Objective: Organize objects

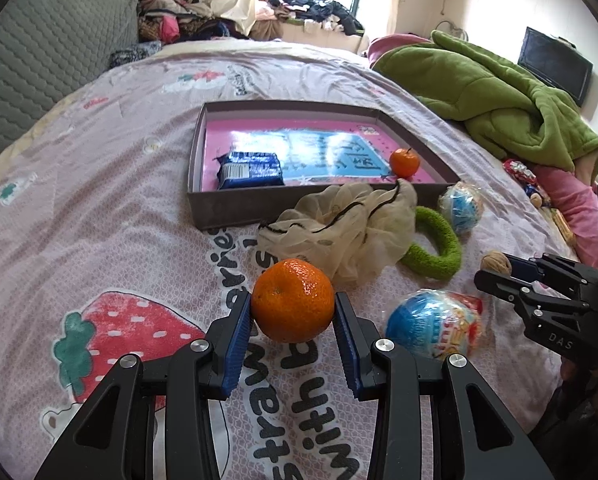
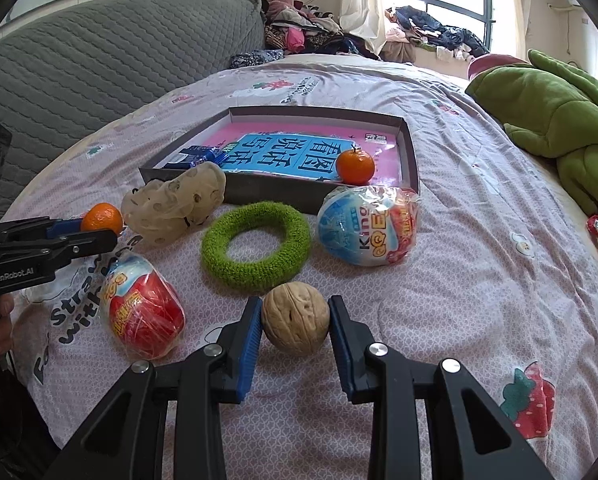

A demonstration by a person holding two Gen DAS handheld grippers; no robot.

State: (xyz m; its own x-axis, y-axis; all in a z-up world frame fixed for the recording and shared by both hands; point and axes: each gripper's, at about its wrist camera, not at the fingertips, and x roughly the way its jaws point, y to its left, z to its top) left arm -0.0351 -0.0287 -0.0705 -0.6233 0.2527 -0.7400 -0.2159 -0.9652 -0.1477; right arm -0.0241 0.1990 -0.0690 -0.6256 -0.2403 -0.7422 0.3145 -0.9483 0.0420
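Note:
My left gripper (image 1: 293, 307) is shut on an orange mandarin (image 1: 293, 300) just above the bedspread; it also shows in the right wrist view (image 2: 101, 218). My right gripper (image 2: 295, 317) is shut on a walnut (image 2: 295, 318), which also shows in the left wrist view (image 1: 496, 265). A shallow grey tray (image 1: 227, 204) lies ahead, holding a pink and blue book (image 1: 323, 152), a blue snack pack (image 1: 250, 170) and a second mandarin (image 1: 404, 163).
On the bed lie a cream mesh pouch (image 1: 347, 228), a green fuzzy ring (image 2: 255, 245), a blue wrapped toy egg (image 2: 363, 226) and a red one (image 2: 143, 314). A green blanket (image 1: 495, 96) is at the right, a grey headboard (image 2: 99, 60) behind.

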